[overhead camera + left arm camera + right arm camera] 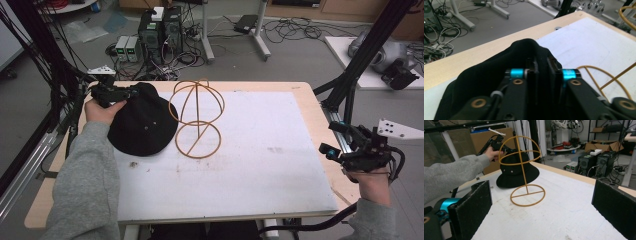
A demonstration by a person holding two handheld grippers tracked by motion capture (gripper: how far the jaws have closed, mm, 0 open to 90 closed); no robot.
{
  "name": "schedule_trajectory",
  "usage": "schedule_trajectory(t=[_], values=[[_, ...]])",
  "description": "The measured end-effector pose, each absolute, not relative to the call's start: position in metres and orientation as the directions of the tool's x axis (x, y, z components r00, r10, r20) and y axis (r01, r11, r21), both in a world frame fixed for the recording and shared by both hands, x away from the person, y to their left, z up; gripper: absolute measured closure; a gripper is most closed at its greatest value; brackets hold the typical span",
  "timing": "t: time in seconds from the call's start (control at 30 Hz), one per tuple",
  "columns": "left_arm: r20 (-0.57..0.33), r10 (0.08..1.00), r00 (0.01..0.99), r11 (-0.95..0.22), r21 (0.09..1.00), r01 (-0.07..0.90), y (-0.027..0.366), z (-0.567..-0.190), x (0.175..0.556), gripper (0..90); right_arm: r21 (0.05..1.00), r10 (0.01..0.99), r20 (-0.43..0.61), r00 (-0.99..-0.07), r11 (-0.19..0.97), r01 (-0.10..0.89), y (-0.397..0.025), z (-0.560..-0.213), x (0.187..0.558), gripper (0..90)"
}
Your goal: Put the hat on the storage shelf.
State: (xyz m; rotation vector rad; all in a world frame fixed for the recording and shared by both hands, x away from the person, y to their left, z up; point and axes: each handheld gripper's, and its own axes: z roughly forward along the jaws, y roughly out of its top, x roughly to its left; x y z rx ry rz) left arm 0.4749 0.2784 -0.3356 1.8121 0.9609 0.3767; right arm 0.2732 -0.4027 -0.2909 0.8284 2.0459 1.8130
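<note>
At the table's far left corner, my left gripper point(116, 93) pinches the black hat's point(142, 125) crown beside the wire stand point(197, 120).
Soft, light cloth that sags; I'd judge the crown fold holds best. My right gripper point(345, 150) hangs wide open, well apart.

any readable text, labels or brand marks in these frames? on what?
None readable.
Black hat: no logo or tag shows.
Wire hat stand: unmarked.
Left gripper, right gripper: no lettering shows.
Computer towers on the floor: any markings are too small to read.

no text, label, brand or number can be read on anything here.
</note>
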Motion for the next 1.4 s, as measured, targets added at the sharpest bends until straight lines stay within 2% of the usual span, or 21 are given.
schedule_trajectory(t=[0.37,0.53,0.9,1.23,1.4], values=[[-0.173,0.753,0.634,-0.166,0.883,0.439,0.281,-0.331,0.471,85.8,0.97,0.584,0.164,-0.795,0.052,0.238,-0.401,-0.292,0.274,2.1],[-0.18,0.743,0.645,-0.135,0.903,0.408,0.287,-0.321,0.465,86.0,0.97,0.582,0.16,-0.797,0.056,0.236,-0.401,-0.292,0.275,2.0],[-0.194,0.721,0.665,-0.057,0.94,0.335,0.311,-0.284,0.445,86.1,0.97,0.573,0.158,-0.804,0.064,0.236,-0.397,-0.292,0.276,2.1],[-0.171,0.698,0.695,-0.066,0.951,0.301,0.312,-0.241,0.434,86.2,0.971,0.57,0.152,-0.808,0.068,0.23,-0.397,-0.291,0.277,2.1],[-0.135,0.713,0.688,-0.111,0.947,0.301,0.31,-0.225,0.432,86.1,0.971,0.565,0.151,-0.811,0.068,0.227,-0.397,-0.289,0.276,2.0]])
